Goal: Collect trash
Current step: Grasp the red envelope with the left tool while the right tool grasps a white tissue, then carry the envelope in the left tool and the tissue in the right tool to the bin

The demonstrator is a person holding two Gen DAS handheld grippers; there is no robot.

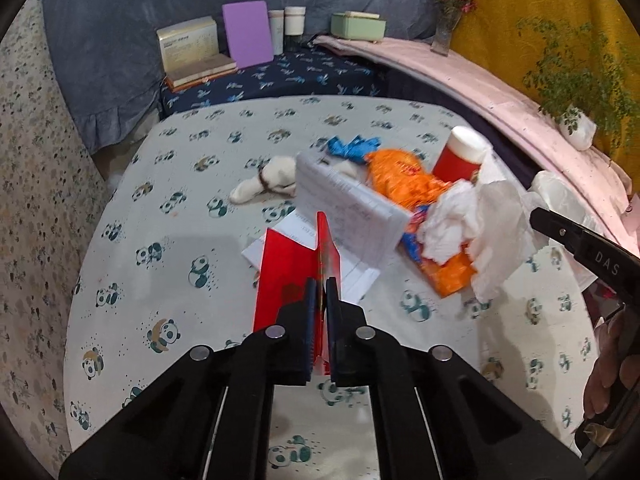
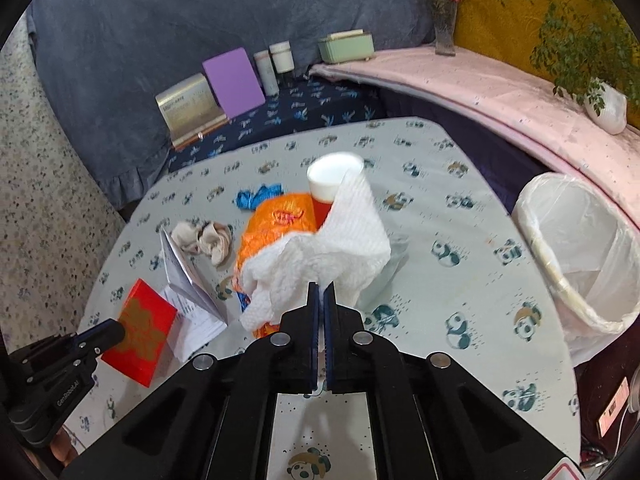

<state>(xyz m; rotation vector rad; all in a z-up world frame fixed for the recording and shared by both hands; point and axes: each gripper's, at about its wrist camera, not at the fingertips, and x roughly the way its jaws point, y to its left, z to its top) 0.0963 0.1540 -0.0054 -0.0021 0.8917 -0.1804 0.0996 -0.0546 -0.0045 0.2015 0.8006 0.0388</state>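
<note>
Left gripper (image 1: 320,292) pinches flat red paper envelope (image 1: 292,276); right gripper (image 2: 321,294) pinches crumpled white tissue (image 2: 320,256). Lined white bin (image 2: 580,248) at 3 o'clock. We fear thin tissue tears, or envelope slips.

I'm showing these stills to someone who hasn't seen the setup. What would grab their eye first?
Probably the bright litter heaped mid-table on the panda-print cloth: an orange wrapper and a red cup. Next, each gripper holds something: the left gripper clamps a red envelope, the right gripper a white paper towel. A lined white bin waits at the table's right edge.
</note>
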